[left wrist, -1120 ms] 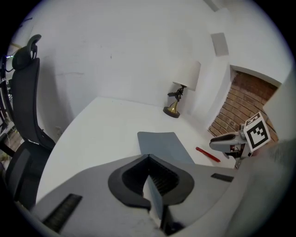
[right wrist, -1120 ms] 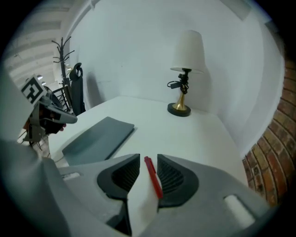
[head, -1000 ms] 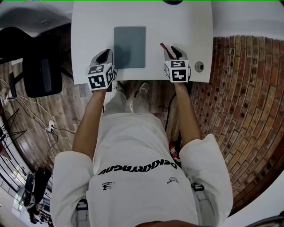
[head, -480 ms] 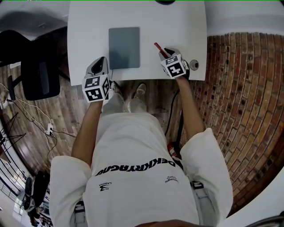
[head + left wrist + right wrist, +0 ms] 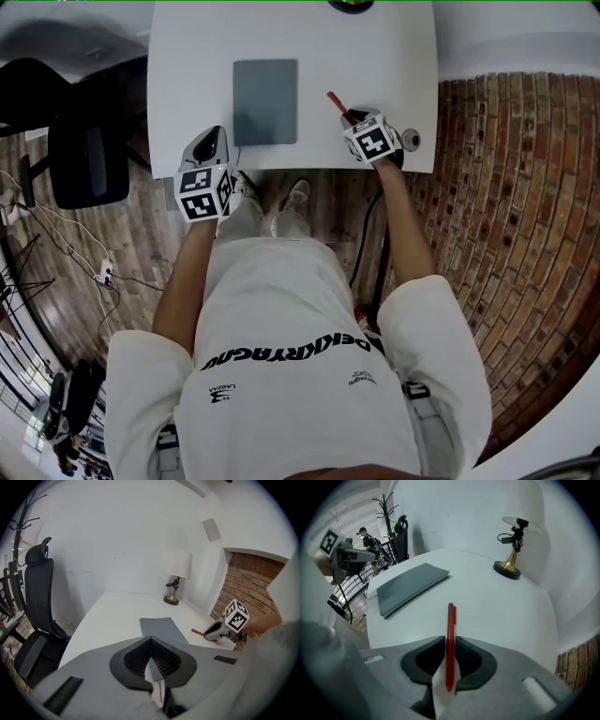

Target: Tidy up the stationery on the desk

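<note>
Closing over the last moment, the right claw (image 5: 449, 654) now pinches the red pen (image 5: 450, 630) between its pads. It grips the pen's near part, and the clip end sticks out toward 12 o'clock over the desk (image 5: 375, 56). The left claw (image 5: 151, 654), shut on nothing, has drawn back toward 6 o'clock in the head view, off the desk's near edge. A grey notebook (image 5: 265, 101) lies flat at 10 o'clock from the pen, well apart from it. A lamp (image 5: 513, 541) stands far back at 1 o'clock. To do this pickup well, I judge the pinch should be firm before any lift. The lift should then go straight up, so the long free end neither drags nor swings toward the notebook.
</note>
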Demonstrator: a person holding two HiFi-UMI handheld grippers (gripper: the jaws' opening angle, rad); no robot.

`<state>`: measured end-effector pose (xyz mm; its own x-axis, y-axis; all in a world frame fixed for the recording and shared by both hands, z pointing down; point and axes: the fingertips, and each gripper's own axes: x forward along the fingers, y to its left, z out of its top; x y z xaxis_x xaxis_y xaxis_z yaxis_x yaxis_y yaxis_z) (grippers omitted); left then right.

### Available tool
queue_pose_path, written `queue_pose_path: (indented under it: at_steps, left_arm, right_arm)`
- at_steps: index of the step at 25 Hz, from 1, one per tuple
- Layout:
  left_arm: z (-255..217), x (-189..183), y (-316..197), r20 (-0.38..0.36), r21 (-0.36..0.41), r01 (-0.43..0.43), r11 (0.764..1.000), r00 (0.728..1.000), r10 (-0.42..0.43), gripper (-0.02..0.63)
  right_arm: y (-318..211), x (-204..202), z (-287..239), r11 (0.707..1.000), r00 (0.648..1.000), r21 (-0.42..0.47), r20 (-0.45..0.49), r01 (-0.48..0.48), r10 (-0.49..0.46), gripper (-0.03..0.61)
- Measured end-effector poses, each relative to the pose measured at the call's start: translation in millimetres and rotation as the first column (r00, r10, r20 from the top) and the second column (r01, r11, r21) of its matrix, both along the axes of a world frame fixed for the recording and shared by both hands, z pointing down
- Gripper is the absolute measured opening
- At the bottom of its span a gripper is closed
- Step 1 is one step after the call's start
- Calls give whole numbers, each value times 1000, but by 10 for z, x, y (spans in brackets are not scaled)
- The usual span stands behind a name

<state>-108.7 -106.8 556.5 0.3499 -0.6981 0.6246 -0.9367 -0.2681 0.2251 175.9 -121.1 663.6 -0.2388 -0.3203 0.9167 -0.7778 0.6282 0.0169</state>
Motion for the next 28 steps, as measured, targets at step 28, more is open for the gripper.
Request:
queue_pose_path:
  at_steps: [28]
  left_arm:
    - [-329, 76, 170, 69, 102, -43, 994, 997, 36, -2]
  right_arm:
    - [-413, -764, -279, 775, 625, -301, 463, -556, 629, 51]
